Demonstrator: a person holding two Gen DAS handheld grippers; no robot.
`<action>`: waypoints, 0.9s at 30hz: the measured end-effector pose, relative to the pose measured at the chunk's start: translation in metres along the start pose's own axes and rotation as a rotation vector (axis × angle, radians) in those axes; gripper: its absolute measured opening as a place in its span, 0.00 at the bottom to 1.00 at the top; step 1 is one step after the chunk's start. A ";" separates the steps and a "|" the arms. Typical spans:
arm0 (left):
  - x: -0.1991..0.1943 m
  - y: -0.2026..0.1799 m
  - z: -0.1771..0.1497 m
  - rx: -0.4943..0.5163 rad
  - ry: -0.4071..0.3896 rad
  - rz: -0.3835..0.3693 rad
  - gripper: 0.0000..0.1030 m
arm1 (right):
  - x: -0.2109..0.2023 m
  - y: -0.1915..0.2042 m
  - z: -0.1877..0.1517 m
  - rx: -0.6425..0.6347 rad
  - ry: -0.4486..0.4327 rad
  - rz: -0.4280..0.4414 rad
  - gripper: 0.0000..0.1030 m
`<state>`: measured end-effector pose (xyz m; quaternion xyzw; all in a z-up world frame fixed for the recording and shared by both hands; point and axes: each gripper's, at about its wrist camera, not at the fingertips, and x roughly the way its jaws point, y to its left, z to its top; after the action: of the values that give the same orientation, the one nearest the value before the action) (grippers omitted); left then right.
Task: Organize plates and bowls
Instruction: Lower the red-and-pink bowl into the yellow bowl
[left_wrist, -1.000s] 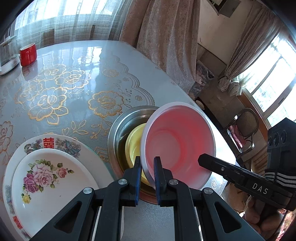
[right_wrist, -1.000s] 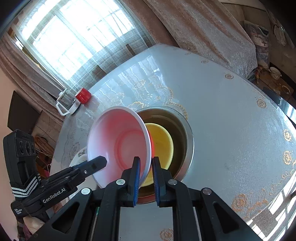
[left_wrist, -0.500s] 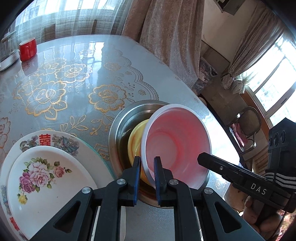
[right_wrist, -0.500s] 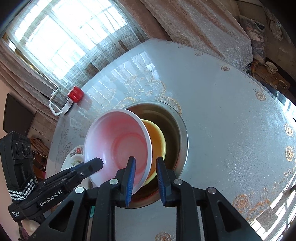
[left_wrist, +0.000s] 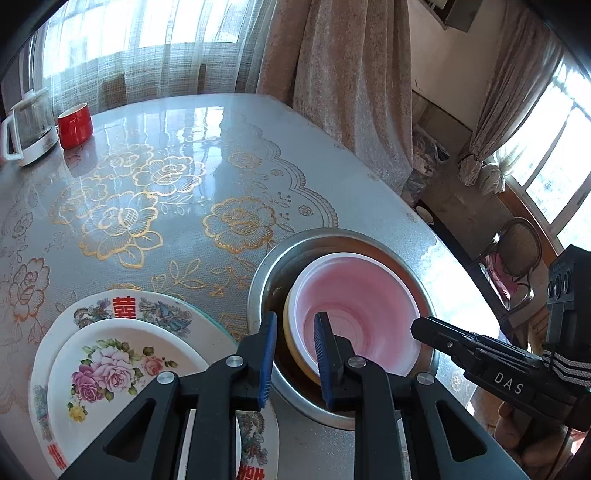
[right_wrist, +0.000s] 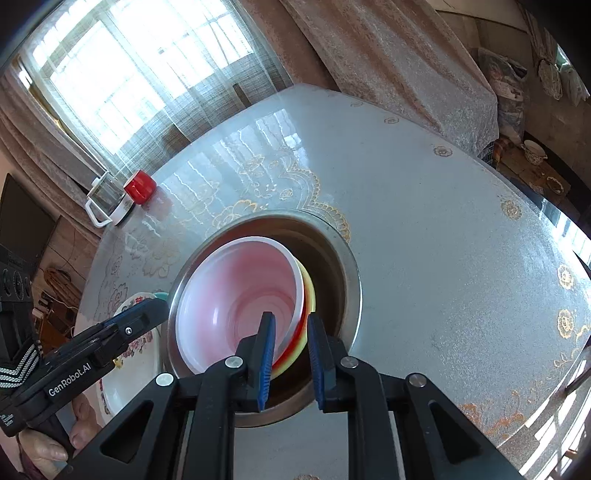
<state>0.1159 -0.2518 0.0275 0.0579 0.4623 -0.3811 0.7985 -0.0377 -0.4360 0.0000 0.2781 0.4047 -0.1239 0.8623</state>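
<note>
Already the pink bowl (left_wrist: 354, 306) sits nested in the yellow bowl (right_wrist: 308, 314) inside the steel basin (left_wrist: 373, 243), plates (left_wrist: 118, 354) stacked at its nine o'clock — little seems left. Left gripper (left_wrist: 295, 354) and right gripper (right_wrist: 290, 360) both gape open, straddling the rims — gripping nothing.

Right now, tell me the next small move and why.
Probably draw both tongs back from the bowls. The left tongs and right tongs stand open, the pink bowl already sits nested in the yellow bowl inside the metal basin, so nothing needs holding.
</note>
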 end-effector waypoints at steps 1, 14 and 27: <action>0.001 0.001 0.000 0.001 0.003 0.004 0.20 | 0.002 0.000 0.000 -0.001 0.008 0.000 0.18; 0.021 -0.015 -0.011 0.061 0.032 0.021 0.20 | 0.011 0.003 0.003 -0.045 0.038 -0.017 0.14; 0.029 -0.025 -0.019 0.105 0.025 0.051 0.20 | 0.010 0.007 0.003 -0.079 0.028 -0.052 0.14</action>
<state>0.0950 -0.2773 0.0005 0.1165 0.4497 -0.3835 0.7982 -0.0265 -0.4322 -0.0030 0.2348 0.4284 -0.1262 0.8634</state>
